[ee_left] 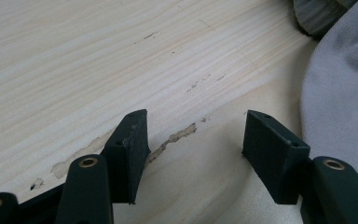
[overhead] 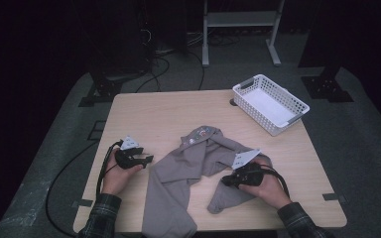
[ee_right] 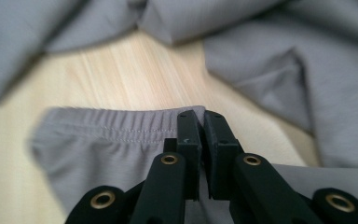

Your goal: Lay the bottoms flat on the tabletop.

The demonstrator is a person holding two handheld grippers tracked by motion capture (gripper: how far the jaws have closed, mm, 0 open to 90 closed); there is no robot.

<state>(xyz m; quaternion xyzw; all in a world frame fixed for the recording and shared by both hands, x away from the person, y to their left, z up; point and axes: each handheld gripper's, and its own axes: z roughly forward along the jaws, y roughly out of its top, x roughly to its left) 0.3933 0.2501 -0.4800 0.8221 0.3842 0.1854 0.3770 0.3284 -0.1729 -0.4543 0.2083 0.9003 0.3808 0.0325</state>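
A grey long-sleeved garment (overhead: 178,173) lies crumpled on the wooden table (overhead: 149,114), its lower part hanging over the near edge. My right gripper (overhead: 226,181) rests at the sleeve end on the right. In the right gripper view its jaws (ee_right: 199,116) are pressed together on the ribbed cuff (ee_right: 121,126) of that sleeve. My left gripper (overhead: 149,159) sits low over bare wood just left of the garment. Its jaws (ee_left: 196,140) stand apart with nothing between them, and grey cloth (ee_left: 340,102) lies beside its right jaw.
A white slotted basket (overhead: 297,106) stands empty at the table's far right corner. Bare wood spans the far half and left side of the table. Cables trail from both grippers, and stand legs and cords sit on the dark floor beyond.
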